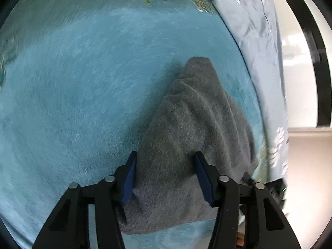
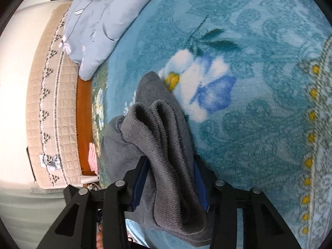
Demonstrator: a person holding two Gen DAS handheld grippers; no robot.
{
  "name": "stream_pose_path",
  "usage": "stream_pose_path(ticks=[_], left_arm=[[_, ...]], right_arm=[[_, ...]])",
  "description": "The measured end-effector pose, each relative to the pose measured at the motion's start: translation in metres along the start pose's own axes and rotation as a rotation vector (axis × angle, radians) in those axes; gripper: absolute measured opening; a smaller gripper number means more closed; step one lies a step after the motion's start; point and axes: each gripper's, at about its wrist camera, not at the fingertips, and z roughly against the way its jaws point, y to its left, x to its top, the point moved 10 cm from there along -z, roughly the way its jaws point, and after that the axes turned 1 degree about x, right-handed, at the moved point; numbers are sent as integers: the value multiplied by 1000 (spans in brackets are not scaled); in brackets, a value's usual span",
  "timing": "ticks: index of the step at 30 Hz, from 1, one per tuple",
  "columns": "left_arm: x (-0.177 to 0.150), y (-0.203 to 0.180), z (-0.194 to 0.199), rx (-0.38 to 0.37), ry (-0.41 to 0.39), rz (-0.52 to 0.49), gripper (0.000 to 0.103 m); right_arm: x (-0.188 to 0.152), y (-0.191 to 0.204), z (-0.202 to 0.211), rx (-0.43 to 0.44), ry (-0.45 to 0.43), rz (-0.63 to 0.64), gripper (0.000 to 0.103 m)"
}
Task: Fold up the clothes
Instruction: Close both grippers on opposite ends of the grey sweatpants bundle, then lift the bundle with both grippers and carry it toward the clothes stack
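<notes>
Both claws grip the grey garment (image 1: 193, 128) over the teal blanket (image 1: 83, 83). The left claw (image 1: 166, 176) clamps plain fabric; the right claw (image 2: 170, 184) pinches its bunched ribbed edge.

The garment (image 2: 166, 145) lies on the blanket (image 2: 249, 124), quilt (image 2: 97, 20) behind it.

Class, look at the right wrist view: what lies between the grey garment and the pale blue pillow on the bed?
Only bare teal blanket lies between the grey garment and the pale blue pillow; nothing else sits there. The right wrist view shows this.
</notes>
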Motion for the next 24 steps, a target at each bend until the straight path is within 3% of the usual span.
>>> stream_pose_path(ticks=[3,5,13,21,24], left_arm=[[-3,-4,5,40,-15,-44,31],[-5,-6,10,48,-28,-60,27],[-16,-24,37,36,-94,-141,20],[-16,-71,62,-154,-135,-192,19],[-23,-95,94,-256,-158,-211,19]], right_arm=[[-3,9,4,-38,-7,13,32],[-5,19,11,-60,-15,46,28],[-15,69,58,-85,-77,186,24],[-46,121,141,-108,-222,300,23],[-65,136,180,-114,-291,334,23]])
